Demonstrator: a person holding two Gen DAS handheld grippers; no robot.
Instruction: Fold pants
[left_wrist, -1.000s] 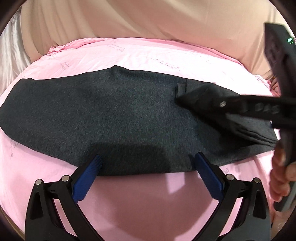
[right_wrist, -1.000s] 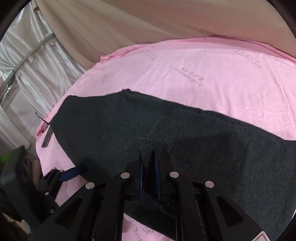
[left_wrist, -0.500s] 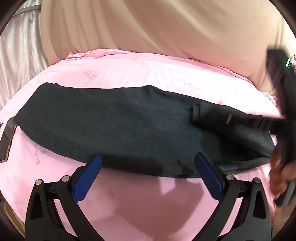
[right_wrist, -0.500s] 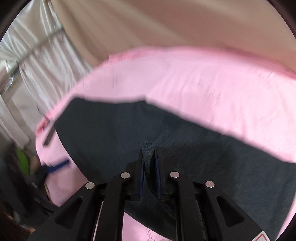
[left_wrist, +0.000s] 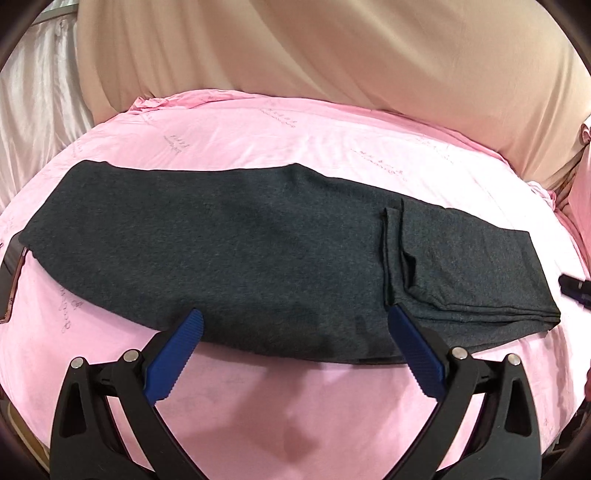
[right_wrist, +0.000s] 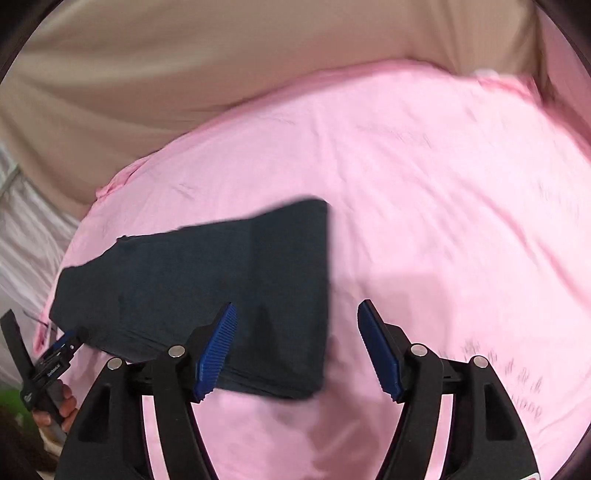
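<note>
Here the dark grey pants (left_wrist: 258, 258) lie flat across the pink sheet (left_wrist: 295, 147), running left to right, with one end folded back onto the rest at the right, where the layered edges stack up. The left gripper (left_wrist: 291, 354) stands wide at the near edge of the pants, its blue pads (left_wrist: 173, 358) not pressing on the cloth. The right gripper (right_wrist: 295, 347) has just been opening and now stands wide with nothing between its pads; it hangs over the right end of the pants, whose folded edge sits under its left finger, bare sheet under the other. A hand (right_wrist: 61, 406) holds the left gripper's handle at the far left of the right wrist view. Beige fabric (left_wrist: 332, 55) rises behind the sheet.
</note>
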